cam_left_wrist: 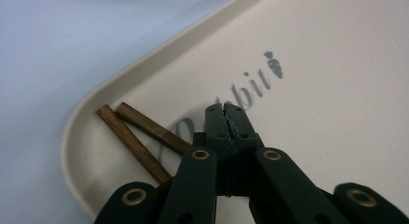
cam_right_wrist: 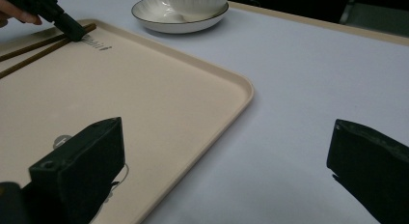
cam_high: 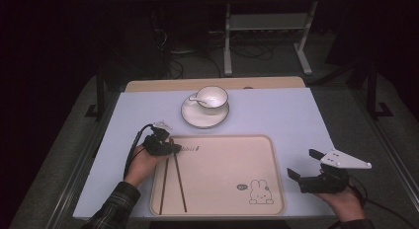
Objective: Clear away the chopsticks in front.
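Left gripper (cam_high: 170,146): your left hand (cam_high: 142,162) holds it over the tray's far left corner. In the left gripper view its fingers (cam_left_wrist: 225,119) are pressed together with nothing between them, tips just above the tray floor by the printed word.
Chopsticks (cam_high: 173,182): two dark wooden sticks lie on the left part of the tray (cam_high: 222,209), running from its near edge toward the far left corner. Their far ends sit just beside your closed left fingers; whether they touch them you cannot tell.
Right gripper (cam_high: 302,165): your right hand (cam_high: 343,202) holds it over the tabletop (cam_high: 291,115) just off the tray's right edge. Its fingers (cam_right_wrist: 82,166) stand wide apart and empty in the right gripper view.
Cup and saucer: a white cup (cam_high: 212,98) with a spoon (cam_high: 196,100) stands on a saucer (cam_high: 197,121) on the tabletop beyond the tray, apart from both grippers.
Tray print: a rabbit drawing (cam_high: 260,192) sits in the near right corner.
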Demonstrator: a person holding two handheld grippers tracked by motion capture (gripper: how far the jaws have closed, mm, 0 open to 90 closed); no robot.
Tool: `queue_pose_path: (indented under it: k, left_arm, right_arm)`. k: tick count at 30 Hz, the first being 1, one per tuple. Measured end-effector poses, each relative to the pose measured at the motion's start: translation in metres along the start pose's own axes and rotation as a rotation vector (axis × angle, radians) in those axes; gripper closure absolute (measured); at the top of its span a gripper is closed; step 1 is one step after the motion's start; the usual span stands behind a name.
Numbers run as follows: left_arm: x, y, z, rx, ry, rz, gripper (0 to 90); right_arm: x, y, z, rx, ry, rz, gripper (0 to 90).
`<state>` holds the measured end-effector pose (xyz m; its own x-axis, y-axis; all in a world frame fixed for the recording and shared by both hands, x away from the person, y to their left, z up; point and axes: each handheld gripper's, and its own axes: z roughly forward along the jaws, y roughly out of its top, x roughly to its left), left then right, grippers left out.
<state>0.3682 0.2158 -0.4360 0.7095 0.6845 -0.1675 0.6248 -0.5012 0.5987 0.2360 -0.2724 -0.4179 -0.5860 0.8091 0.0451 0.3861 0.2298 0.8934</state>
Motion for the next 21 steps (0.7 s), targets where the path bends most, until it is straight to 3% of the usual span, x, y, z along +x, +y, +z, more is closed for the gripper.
queue_pose_path:
  k: [2, 5, 8, 12, 15, 21]
  left_arm:
    - [-0.002, -0.001, -0.001, 0.004, -0.002, 0.005, 89.1]
    - [-0.016, -0.011, -0.006, 0.023, -0.025, 0.034, 89.1]
    - [-0.022, -0.018, -0.012, 0.035, -0.015, 0.054, 89.1]
    - [-0.023, -0.025, -0.021, 0.041, 0.020, 0.064, 88.8]
    - [-0.019, -0.029, -0.027, 0.028, 0.018, 0.046, 88.8]
    - [-0.021, -0.027, -0.022, 0.029, 0.012, 0.061, 87.0]
  right_arm:
    - [0.000, 0.000, 0.000, 0.000, 0.000, 0.001, 0.0]
    - [0.000, 0.000, 0.000, -0.001, -0.001, 0.001, 0.0]
    - [0.000, 0.000, 0.000, 0.000, 0.000, 0.000, 0.0]
    - [0.001, 0.000, 0.000, 0.000, 0.001, -0.002, 0.0]
    - [0.001, 0.001, 0.000, -0.003, 0.001, -0.005, 0.0]
    - [0.002, 0.001, 0.000, -0.002, 0.001, -0.006, 0.0]
